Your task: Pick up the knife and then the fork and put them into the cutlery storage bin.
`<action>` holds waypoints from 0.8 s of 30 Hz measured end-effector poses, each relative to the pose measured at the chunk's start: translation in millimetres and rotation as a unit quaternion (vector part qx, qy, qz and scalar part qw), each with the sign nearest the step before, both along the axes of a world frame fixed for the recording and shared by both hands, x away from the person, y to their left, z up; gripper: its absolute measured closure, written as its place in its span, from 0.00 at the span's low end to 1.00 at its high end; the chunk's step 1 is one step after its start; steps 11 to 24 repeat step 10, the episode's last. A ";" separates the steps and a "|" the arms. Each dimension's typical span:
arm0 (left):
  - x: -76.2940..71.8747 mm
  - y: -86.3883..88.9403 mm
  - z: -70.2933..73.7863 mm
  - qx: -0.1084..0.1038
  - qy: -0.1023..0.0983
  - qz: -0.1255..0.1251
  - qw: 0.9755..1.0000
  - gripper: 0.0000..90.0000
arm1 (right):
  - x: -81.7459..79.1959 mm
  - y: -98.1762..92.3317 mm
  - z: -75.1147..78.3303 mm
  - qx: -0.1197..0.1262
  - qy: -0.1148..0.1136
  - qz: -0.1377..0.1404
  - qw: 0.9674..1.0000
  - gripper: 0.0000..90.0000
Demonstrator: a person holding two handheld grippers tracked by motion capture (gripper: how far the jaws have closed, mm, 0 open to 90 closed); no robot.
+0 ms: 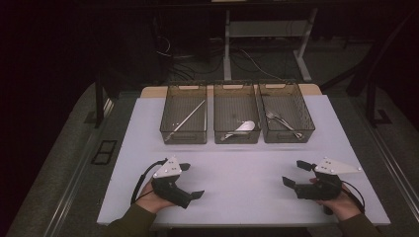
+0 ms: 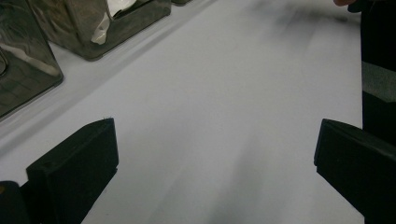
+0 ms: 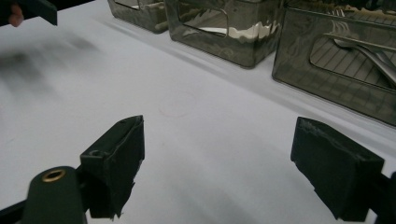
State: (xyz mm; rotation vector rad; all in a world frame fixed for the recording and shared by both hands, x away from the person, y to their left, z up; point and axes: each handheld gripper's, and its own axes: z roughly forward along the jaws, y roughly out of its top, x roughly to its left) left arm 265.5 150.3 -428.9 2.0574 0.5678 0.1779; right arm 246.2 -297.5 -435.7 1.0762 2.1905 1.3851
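Grippers (image 1: 191, 180) (image 1: 294, 173) low, jaws apart, facing inward.

Claws: two, left claw (image 1: 193, 180), right claw (image 1: 293, 173) | bins (image 1: 236, 136): three | rod (image 1: 186, 120): one | spoon (image 1: 240, 129): one | fork (image 1: 281, 121): one

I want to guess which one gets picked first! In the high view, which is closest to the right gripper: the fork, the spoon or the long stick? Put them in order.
From the right gripper:
1. Fork, in the right bin, nearest.
2. Spoon, in the middle bin, farther left.
3. Long stick, lying slantwise in the left bin, farthest.
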 end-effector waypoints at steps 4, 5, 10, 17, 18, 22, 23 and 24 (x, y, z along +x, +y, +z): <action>-0.2 0.0 0.4 -0.001 -0.002 0.000 1.000 0.00 | 0.8 -1.1 -0.6 -0.004 -0.001 0.000 1.000 0.20; -0.1 0.2 0.4 0.000 -0.002 0.001 1.000 0.00 | 0.7 -1.3 -0.6 -0.003 -0.001 -0.001 1.000 0.20; 0.2 0.1 0.4 0.002 -0.002 0.001 1.000 0.00 | 0.4 -0.9 -0.4 -0.003 -0.001 0.002 1.000 0.20; 0.2 0.1 0.4 0.002 -0.002 0.001 1.000 0.00 | 0.4 -0.9 -0.4 -0.003 -0.001 0.002 1.000 0.20; 0.2 0.1 0.4 0.002 -0.002 0.001 1.000 0.00 | 0.4 -0.9 -0.4 -0.003 -0.001 0.002 1.000 0.20; 0.2 0.1 0.4 0.002 -0.002 0.001 1.000 0.00 | 0.4 -0.9 -0.4 -0.003 -0.001 0.002 1.000 0.20; 0.2 0.1 0.4 0.002 -0.002 0.001 1.000 0.00 | 0.4 -0.9 -0.4 -0.003 -0.001 0.002 1.000 0.20; 0.2 0.1 0.4 0.002 -0.002 0.001 1.000 0.00 | 0.4 -0.9 -0.4 -0.003 -0.001 0.002 1.000 0.20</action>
